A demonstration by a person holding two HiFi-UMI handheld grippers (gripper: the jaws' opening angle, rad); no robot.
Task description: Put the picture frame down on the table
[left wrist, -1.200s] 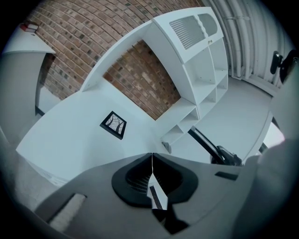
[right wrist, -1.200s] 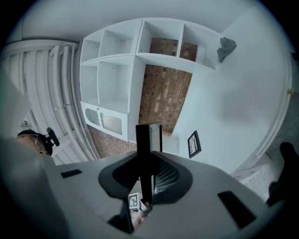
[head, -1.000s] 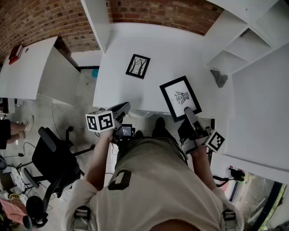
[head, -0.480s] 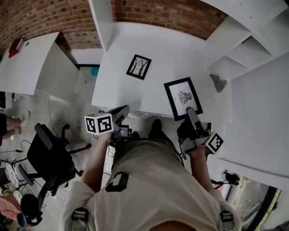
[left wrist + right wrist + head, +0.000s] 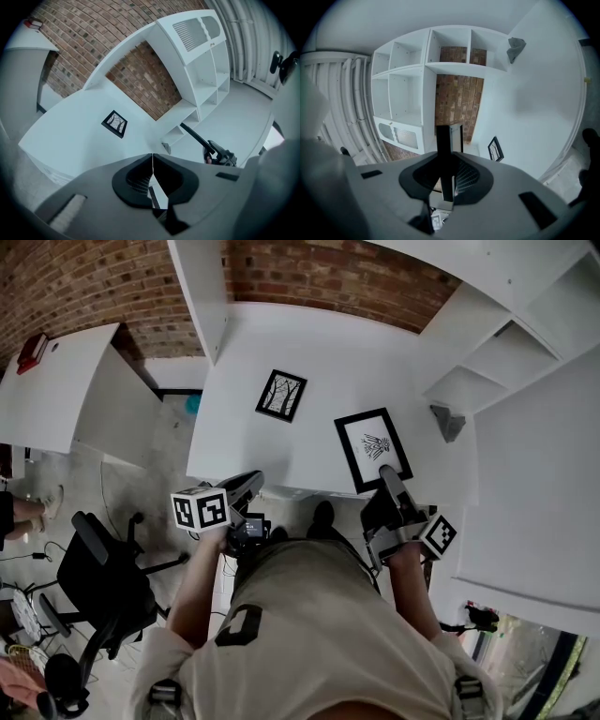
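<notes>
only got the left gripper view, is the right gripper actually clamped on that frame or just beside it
Observer: Clamped. In the right gripper view the right gripper is shut on the picture frame, seen edge-on.
Operator: where over the table
Observer: Head view puts it over the table's near right part, right of the second frame.
Operator: lying flat
Observer: Head view shows its drawing facing up, gripped at its near edge; contact can't be told.

Head view looks steeply down; both gripper views face the table point(image 5: 319, 362).
</notes>
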